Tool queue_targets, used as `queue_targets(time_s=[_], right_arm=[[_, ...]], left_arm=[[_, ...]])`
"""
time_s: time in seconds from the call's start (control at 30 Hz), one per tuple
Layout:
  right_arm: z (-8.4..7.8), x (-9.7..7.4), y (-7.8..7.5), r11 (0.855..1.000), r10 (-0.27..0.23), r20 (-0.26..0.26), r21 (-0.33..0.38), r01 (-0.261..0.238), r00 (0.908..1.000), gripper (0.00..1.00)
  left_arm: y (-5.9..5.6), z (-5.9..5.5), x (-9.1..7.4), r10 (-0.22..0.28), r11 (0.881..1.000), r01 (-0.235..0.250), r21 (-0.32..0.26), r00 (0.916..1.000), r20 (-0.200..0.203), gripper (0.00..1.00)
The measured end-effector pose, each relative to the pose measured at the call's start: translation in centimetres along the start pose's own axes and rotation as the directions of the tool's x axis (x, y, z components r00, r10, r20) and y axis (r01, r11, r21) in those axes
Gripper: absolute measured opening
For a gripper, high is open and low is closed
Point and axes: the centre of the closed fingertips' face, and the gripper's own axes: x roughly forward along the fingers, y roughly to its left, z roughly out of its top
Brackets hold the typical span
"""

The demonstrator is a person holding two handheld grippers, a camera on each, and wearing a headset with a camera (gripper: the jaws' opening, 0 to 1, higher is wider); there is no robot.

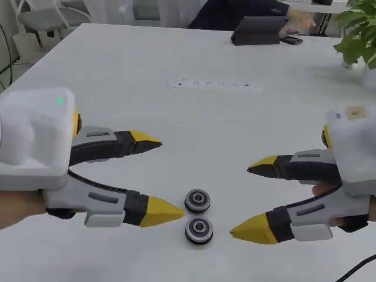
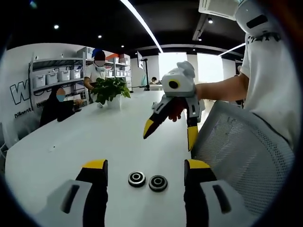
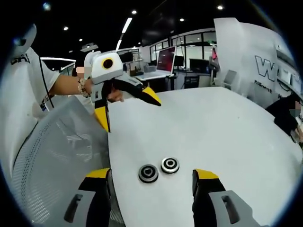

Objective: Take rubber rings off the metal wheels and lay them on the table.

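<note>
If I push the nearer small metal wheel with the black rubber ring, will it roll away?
Probably not: the small metal wheel with a black rubber ring lies flat on the white table, so it should slide. Its rubber rim may grip and drag. Being metal, it is likely heavy for its size.

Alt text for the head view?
Two metal wheels, black rubber rings on, lie close together on the white table between the open left gripper and open right gripper, untouched. A plant stands at the far edge.

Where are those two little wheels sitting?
In the head view, the two wheels sit on the white table, between the left gripper and right gripper.
</note>
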Motion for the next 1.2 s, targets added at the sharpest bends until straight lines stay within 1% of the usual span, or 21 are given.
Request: queue_targets(time_s=[0.27, 0.37, 0.43, 0.5, 0.57, 0.63, 0.7, 0.93, 1.0, 1.2], right_arm=[[-0.4, 1.4, 0.3, 0.999, 0.037, -0.021, -0.022, -0.038, 0.9991, 0.61], [-0.8, 2.0, 0.5, 0.997, 0.064, -0.041, -0.031, -0.065, 0.9971, 0.6], [-1.0, 2.4, 0.5, 0.996, 0.078, -0.046, -0.044, -0.08, 0.9959, 0.57], [-1.2, 2.6, 0.5, 0.995, 0.092, -0.046, -0.045, -0.094, 0.9947, 0.53], [-1.5, 2.9, 0.5, 0.994, 0.101, -0.049, -0.047, -0.103, 0.9937, 0.51], [-2.0, 3.3, 0.5, 0.993, 0.098, -0.065, -0.06, -0.102, 0.9931, 0.47], [-2.6, 3.6, 0.3, 0.992, 0.099, -0.077, -0.074, -0.105, 0.9921, 0.44], [-3.0, 4.6, 0.2, 0.99, 0.107, -0.064, -0.082, -0.112, 0.9922, 0.34], [-3.3, 4.8, 0.2, 0.99, 0.11, -0.068, -0.081, -0.116, 0.9916, 0.31], [-4.4, 5.6, 0.3, 0.989, 0.112, -0.087, -0.082, -0.119, 0.9899, 0.27]], left_arm=[[0.4, -0.1, 1.0, 0.003, 1.0, -0.004, 0.019, 0.9998, 0.018, 0.55], [0.3, -0.3, 1.4, -0.008, 1.0, 0.007, 0.019, 0.9997, 0.024, 0.52], [0.2, -0.7, 1.7, -0.016, 1.0, 0.016, 0.022, 0.9999, 0.004, 0.5], [0.3, -0.9, 1.9, -0.012, 1.0, 0.012, 0.019, 0.9999, 0.008, 0.49], [0.2, -1.2, 2.1, -0.021, 1.0, 0.021, 0.013, 0.9997, 0.008, 0.48], [0.1, -1.4, 2.3, -0.026, 1.0, 0.026, 0.017, 0.9996, -0.002, 0.47], [0.0, -1.9, 2.7, -0.034, 0.999, 0.035, 0.024, 0.9992, -0.022, 0.47], [-0.7, -3.2, 3.8, -0.077, 0.997, 0.078, 0.026, 0.9955, -0.056, 0.46], [-1.0, -3.6, 4.1, -0.092, 0.995, 0.094, 0.025, 0.9933, -0.071, 0.44], [-1.4, -4.4, 4.6, -0.119, 0.992, 0.121, 0.029, 0.9893, -0.085, 0.39]])
